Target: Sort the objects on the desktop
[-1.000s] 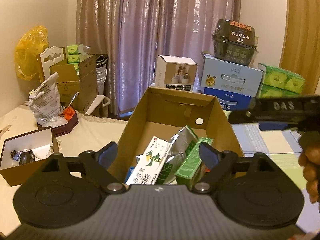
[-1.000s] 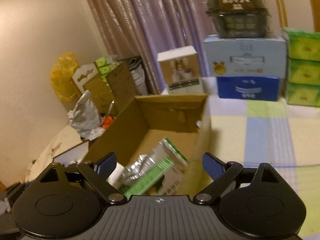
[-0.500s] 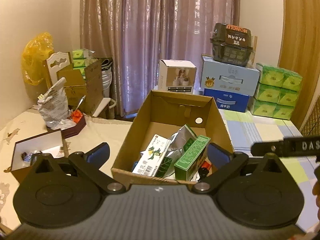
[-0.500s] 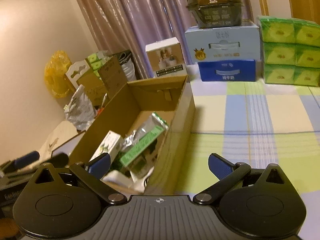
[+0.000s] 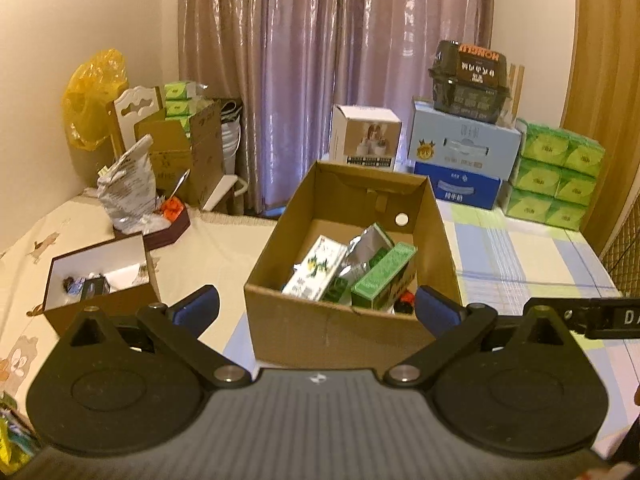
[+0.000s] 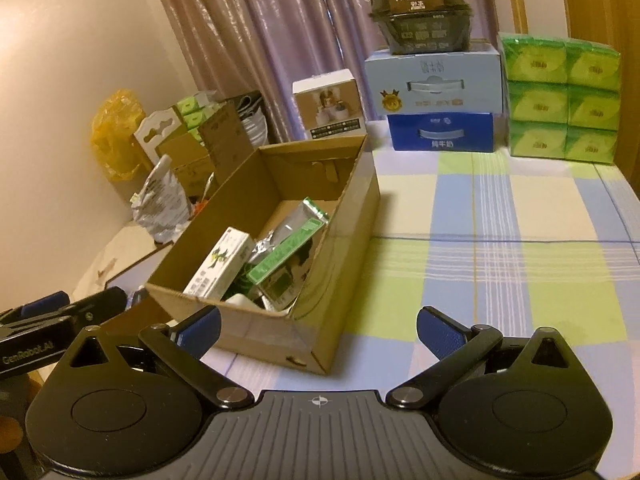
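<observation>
An open cardboard box [image 5: 276,332] [image 6: 344,248] stands on the table in front of both grippers. Inside lie a white carton with a green figure [image 5: 316,270] [image 6: 220,264], a green packet [image 5: 382,276] [image 6: 288,248], a silver foil pouch [image 5: 366,246] [image 6: 290,226] and smaller items. My left gripper [image 5: 316,310] is open and empty, held back from the box's near wall. My right gripper [image 6: 318,326] is open and empty, near the box's front right corner. Part of the right gripper [image 5: 600,318] shows at the right edge of the left wrist view, and the left gripper [image 6: 52,320] at the left edge of the right wrist view.
A small brown box with a white inside [image 5: 102,276] holding small items sits left of the cardboard box. Behind it lie a crumpled foil bag [image 5: 128,184] and a dark tray [image 5: 168,226]. Stacked blue cartons [image 6: 436,96], green tissue packs [image 6: 560,100] and a white box [image 6: 328,106] line the far edge. A checked cloth [image 6: 500,248] covers the table's right part.
Both grippers have pulled back and risen from over the cardboard box, so its whole outline now shows. Both stayed open and empty.
</observation>
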{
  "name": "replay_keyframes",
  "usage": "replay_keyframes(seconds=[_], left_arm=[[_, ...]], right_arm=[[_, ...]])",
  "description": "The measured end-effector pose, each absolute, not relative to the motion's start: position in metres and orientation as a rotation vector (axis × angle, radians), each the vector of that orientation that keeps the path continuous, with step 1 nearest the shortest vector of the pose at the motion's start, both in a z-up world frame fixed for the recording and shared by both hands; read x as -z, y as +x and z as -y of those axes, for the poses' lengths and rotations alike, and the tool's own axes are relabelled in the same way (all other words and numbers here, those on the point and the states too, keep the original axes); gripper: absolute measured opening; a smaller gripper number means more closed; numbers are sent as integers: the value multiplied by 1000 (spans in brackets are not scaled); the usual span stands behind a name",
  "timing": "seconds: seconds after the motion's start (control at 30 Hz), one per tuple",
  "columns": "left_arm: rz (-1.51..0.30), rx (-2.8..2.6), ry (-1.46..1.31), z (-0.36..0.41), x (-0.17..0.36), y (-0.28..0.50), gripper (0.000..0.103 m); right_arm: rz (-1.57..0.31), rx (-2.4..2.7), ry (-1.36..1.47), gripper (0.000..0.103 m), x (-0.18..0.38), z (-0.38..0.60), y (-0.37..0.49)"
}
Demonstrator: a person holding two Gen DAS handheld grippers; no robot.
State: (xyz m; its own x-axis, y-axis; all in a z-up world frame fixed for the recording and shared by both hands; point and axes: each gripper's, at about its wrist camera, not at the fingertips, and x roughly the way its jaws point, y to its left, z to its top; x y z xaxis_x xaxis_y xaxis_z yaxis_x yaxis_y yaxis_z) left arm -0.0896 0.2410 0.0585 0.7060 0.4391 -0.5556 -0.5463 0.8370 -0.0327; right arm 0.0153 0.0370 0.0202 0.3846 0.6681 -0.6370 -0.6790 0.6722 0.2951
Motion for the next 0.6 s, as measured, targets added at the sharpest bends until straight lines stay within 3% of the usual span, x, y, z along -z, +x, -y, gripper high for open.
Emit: replay_keyframes(seconds=[0.6], left_arm=[[-673, -570, -262, -223, -63, -124, 102]], right_arm=[[-850, -861, -50, 101, -26, -19, -17]])
